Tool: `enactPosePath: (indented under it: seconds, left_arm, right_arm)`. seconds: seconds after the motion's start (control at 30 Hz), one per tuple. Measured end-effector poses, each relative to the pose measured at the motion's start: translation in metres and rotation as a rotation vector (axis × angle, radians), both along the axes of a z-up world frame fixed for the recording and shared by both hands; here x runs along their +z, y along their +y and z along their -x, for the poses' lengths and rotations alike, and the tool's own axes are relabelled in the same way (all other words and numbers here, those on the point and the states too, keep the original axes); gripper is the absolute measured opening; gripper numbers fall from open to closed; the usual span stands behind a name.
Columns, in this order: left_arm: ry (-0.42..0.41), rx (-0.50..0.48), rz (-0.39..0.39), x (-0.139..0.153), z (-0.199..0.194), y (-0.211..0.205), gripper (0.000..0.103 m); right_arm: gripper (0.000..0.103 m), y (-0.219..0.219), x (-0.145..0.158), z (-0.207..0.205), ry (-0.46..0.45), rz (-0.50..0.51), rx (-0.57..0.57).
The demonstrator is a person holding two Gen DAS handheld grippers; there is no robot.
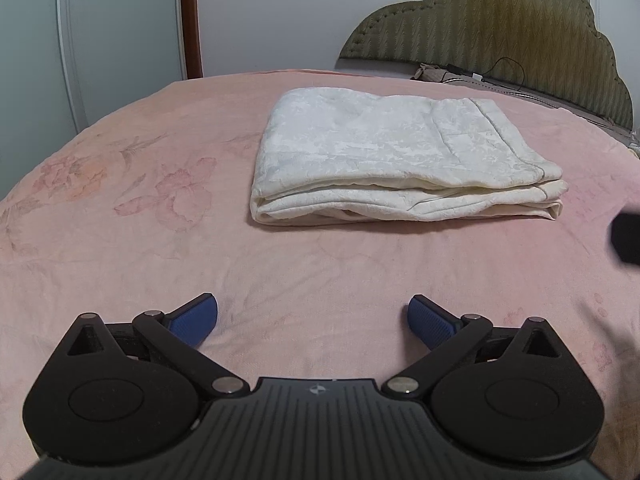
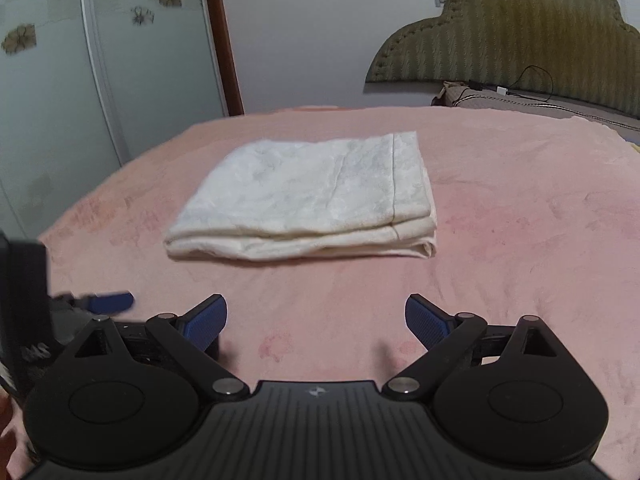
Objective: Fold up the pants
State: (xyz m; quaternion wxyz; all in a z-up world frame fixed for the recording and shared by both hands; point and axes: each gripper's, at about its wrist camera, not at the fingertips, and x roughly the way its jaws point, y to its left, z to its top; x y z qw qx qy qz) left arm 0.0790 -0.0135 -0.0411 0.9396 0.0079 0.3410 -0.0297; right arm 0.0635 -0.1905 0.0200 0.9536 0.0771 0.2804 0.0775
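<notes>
Cream-white pants (image 1: 396,160) lie folded into a flat rectangular stack on the pink bedspread (image 1: 120,208), with the layered edges facing me. My left gripper (image 1: 313,322) hovers over the bedspread well short of the stack, its blue pads wide apart and nothing between them. In the right wrist view the same folded pants (image 2: 308,200) lie ahead and slightly left. My right gripper (image 2: 316,322) is also open and empty, held back from the stack. The left gripper's blue finger (image 2: 114,301) shows at the left edge of the right wrist view.
A padded olive headboard (image 1: 500,32) stands at the back right, with a black cable (image 1: 508,68) and a pillow edge in front of it. A wardrobe with flower-patterned doors (image 2: 48,80) and a brown door frame (image 2: 222,36) lie beyond the bed's left edge.
</notes>
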Motion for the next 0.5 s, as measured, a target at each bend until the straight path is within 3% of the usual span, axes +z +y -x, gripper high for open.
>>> enactPosePath:
  seconds: [0.17, 0.23, 0.3, 0.37, 0.5]
  left_arm:
    - [0.0, 0.0, 0.0, 0.0, 0.0, 0.0, 0.103]
    - [0.0, 0.0, 0.0, 0.0, 0.0, 0.0, 0.103]
    - [0.0, 0.0, 0.0, 0.0, 0.0, 0.0, 0.103]
    - [0.0, 0.0, 0.0, 0.0, 0.0, 0.0, 0.103]
    - [0.0, -0.001, 0.001, 0.0, 0.0, 0.0, 0.103]
  right_arm:
    - [0.098, -0.01, 0.025, 0.009, 0.0, -0.273, 0.088]
    - [0.102, -0.012, 0.027, 0.008, -0.008, -0.333, 0.116]
    - [0.103, -0.011, 0.026, 0.005, -0.022, -0.282, 0.075]
    - [0.103, -0.009, 0.017, -0.001, -0.029, -0.169, -0.004]
    - [0.103, -0.01, -0.014, -0.018, 0.024, -0.004, -0.13]
